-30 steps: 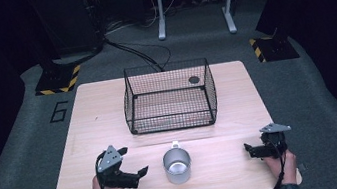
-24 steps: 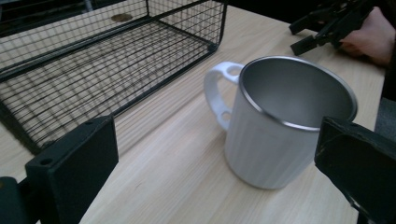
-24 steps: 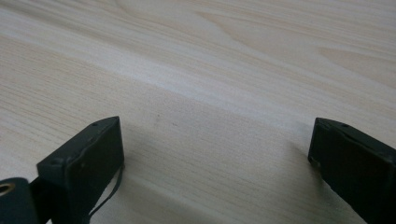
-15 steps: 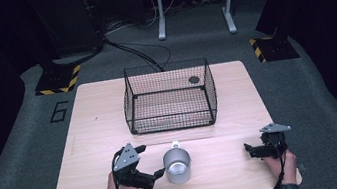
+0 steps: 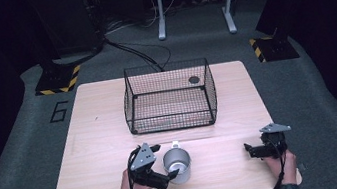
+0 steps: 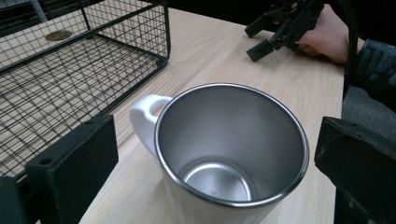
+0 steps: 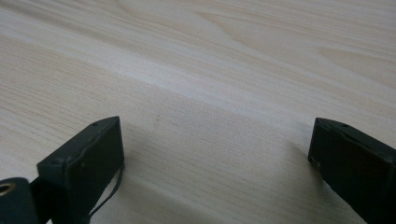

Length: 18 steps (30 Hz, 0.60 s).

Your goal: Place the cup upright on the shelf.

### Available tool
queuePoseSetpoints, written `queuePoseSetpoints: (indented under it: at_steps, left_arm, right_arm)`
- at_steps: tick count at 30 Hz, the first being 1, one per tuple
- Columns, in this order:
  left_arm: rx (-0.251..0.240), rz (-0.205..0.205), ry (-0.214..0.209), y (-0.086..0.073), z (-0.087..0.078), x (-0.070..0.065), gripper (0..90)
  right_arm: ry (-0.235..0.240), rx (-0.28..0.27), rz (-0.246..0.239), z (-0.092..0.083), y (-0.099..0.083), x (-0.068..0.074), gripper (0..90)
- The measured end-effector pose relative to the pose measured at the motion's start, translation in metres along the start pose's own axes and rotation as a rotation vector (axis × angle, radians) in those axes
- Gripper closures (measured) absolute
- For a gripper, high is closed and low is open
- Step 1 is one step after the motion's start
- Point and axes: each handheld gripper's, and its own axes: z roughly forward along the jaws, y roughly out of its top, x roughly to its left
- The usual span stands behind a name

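We have the mug [image 5: 177, 163] upright near the front edge of the table [image 5: 87, 137], straight ahead of our left gripper [image 6: 212, 186], which is far nearer than the right gripper [image 5: 253, 150]. The left jaws are spread wide, flanking the mug without clamping it; its handle points toward the wire basket [image 5: 169, 96]. Our right jaws gape over bare wood, holding nothing.

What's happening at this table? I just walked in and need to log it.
A person holds a gripper in each hand. The left gripper is open with its jaws on either side of a steel-lined mug with a white handle, not yet closed on it. The right gripper rests open over bare table, off to the side. A wire basket stands beyond the mug.
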Motion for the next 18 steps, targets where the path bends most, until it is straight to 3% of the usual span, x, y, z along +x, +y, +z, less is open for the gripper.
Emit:
queuePoseSetpoints:
  at_steps: [18]
  left_arm:
    - [-0.010, 0.029, -0.026, 0.000, 0.020, -0.006, 0.0]
  right_arm:
    - [0.002, 0.000, -0.005, 0.000, 0.000, 0.000, 3.3]
